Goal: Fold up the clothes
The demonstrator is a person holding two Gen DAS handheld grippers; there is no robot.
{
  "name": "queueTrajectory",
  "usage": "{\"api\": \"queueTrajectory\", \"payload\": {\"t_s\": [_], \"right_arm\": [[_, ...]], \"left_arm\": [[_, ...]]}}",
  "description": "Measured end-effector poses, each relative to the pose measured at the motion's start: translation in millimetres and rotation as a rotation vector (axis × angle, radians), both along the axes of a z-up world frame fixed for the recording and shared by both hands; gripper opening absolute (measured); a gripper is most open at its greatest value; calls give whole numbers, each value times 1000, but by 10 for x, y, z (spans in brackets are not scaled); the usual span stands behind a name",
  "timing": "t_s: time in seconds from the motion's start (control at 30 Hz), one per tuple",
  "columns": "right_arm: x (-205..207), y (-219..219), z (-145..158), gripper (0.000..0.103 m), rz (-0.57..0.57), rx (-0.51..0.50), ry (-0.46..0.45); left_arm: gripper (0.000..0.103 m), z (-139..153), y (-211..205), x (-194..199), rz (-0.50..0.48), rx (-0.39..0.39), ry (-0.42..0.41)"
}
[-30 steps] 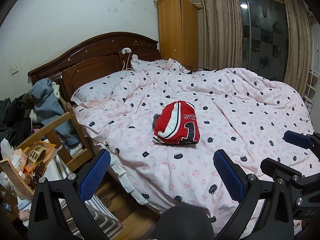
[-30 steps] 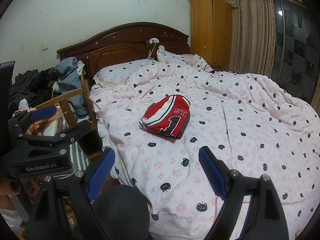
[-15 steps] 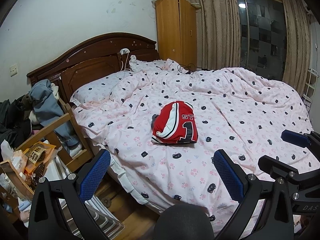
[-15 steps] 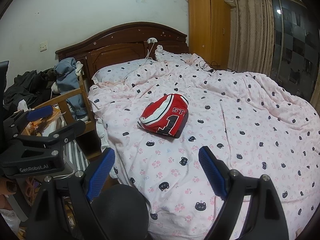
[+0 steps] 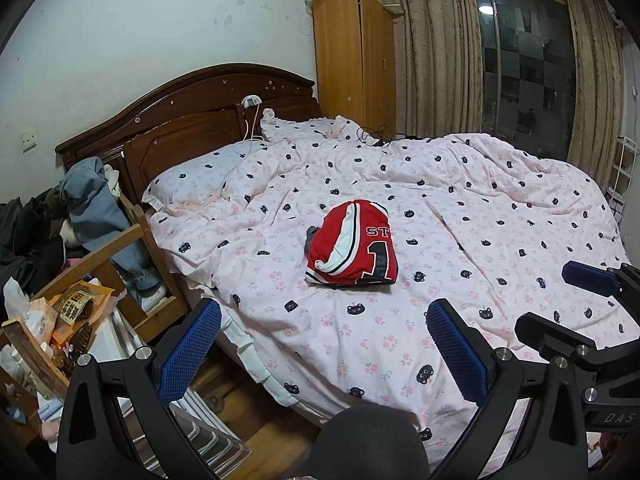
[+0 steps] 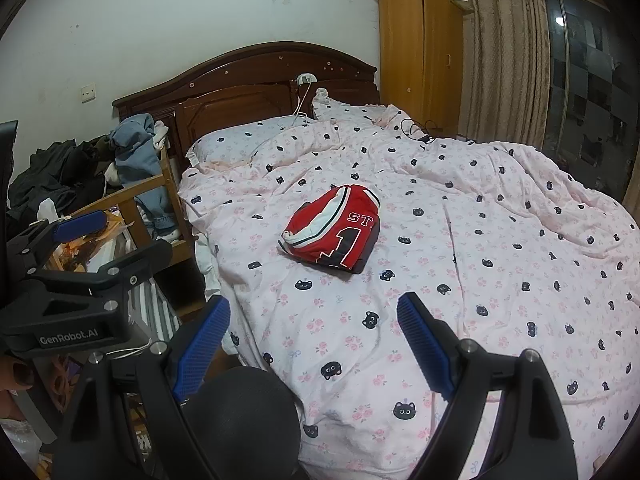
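Note:
A red jersey (image 5: 354, 254) with white stripes and a black "1" lies folded in a compact bundle on the pink cat-print duvet (image 5: 480, 216); it also shows in the right wrist view (image 6: 334, 238). My left gripper (image 5: 322, 350) is open and empty, held back from the bed's near edge. My right gripper (image 6: 314, 344) is open and empty, also well short of the jersey. Each gripper shows in the other's view: the right one at the right edge (image 5: 576, 304), the left one at the left edge (image 6: 96, 240).
A dark wooden headboard (image 5: 192, 116) and a pillow (image 5: 200, 174) are at the back left. A wooden rack (image 5: 104, 256) piled with jeans and clothes stands left of the bed. A wardrobe (image 5: 354, 60), curtains and a dark window are behind.
Both grippers have drifted slightly back and up from the bed. The jersey has not moved and both grippers stay open.

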State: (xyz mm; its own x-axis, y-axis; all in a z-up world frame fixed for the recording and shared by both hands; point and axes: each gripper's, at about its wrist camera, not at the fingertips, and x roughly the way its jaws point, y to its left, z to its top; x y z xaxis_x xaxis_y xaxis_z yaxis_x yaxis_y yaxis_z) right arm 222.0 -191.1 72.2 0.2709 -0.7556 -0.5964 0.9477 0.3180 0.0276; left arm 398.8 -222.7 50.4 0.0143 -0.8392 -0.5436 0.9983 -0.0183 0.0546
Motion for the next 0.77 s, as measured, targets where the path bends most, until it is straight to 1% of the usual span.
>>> {"api": "queueTrajectory", "payload": {"t_s": [0.77], "right_arm": [[40, 47, 5, 87, 18, 10, -7]], "left_arm": [[102, 0, 57, 32, 1, -10, 3]]}}
